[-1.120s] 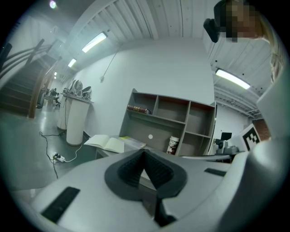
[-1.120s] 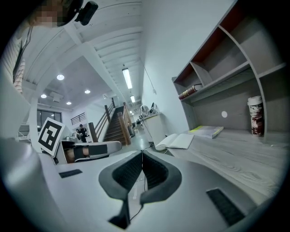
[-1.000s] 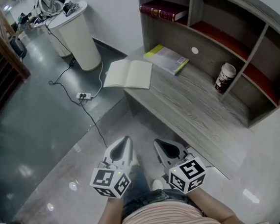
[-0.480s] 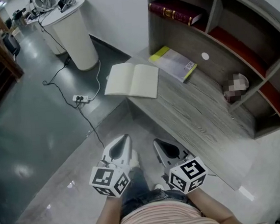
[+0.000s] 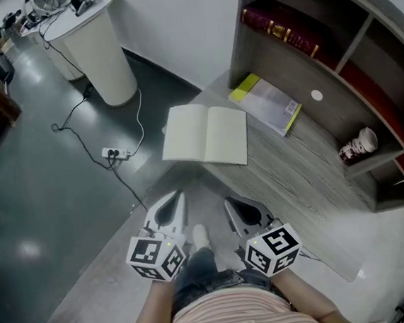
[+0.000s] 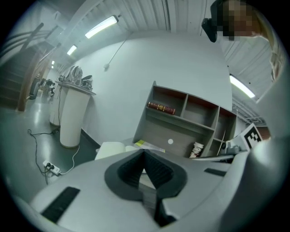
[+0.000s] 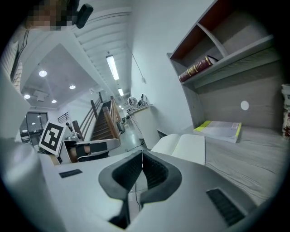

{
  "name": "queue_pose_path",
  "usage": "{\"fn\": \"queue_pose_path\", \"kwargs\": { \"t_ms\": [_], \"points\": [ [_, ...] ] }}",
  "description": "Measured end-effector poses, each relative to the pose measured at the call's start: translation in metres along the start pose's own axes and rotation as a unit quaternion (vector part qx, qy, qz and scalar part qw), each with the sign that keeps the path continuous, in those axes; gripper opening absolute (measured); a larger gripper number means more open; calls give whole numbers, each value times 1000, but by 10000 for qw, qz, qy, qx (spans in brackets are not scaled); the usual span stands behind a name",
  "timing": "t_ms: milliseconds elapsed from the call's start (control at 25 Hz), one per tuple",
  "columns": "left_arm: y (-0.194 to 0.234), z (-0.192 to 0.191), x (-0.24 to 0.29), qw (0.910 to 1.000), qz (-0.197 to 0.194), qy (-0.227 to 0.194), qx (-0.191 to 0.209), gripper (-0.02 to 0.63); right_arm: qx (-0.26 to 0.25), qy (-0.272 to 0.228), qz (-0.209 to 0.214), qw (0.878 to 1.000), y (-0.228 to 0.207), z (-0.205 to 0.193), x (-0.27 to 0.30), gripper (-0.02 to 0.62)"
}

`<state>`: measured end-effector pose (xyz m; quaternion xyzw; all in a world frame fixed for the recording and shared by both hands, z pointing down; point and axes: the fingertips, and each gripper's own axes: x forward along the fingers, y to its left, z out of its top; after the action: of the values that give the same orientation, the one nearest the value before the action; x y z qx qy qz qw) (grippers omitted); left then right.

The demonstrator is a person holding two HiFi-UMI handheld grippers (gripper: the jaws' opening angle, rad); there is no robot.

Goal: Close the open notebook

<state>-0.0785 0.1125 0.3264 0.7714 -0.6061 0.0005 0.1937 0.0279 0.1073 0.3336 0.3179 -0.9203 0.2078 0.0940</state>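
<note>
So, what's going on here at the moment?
A person holds the left hand-held gripper and the right hand-held gripper low in front of the desk, both shut and empty. The notebook lies open at the desk's corner, beside a yellow-edged book. Neither gripper touches it, so closing has not yet begun.

Both grippers are held low in front of the person's waist, side by side and a little apart, pointing forward and slightly down. The left gripper (image 5: 178,198) (image 6: 144,152) has its jaws pressed together, with nothing between them. The right gripper (image 5: 230,207) (image 7: 141,153) is the same: jaws together, empty. Both forearms (image 5: 150,320) come in from the lower edge.
</note>
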Motion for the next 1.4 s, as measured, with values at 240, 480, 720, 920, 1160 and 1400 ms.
{"fn": "queue_pose_path", "kwargs": {
  "t_ms": [240,480,720,920,1160,1400],
  "points": [
    [37,12,40,9989,-381,245,98,11,185,-32,-530,9984,-20,15,41,9],
    [58,12,78,9959,-599,578,354,11,432,18,-1042,9936,-48,18,61,9],
    [58,-5,116,9866,-999,1186,509,12,701,131,-1510,9860,-69,12,61,9],
    [52,-22,150,9747,-1182,1731,782,12,895,189,-1762,9801,-87,6,61,9],
    [48,-42,187,9604,-1308,2269,949,12,1100,206,-2003,9733,-111,2,64,9],
    [48,-59,214,9506,-1338,2641,934,12,1273,384,-2170,9671,-140,-4,71,9]
  ]
}}
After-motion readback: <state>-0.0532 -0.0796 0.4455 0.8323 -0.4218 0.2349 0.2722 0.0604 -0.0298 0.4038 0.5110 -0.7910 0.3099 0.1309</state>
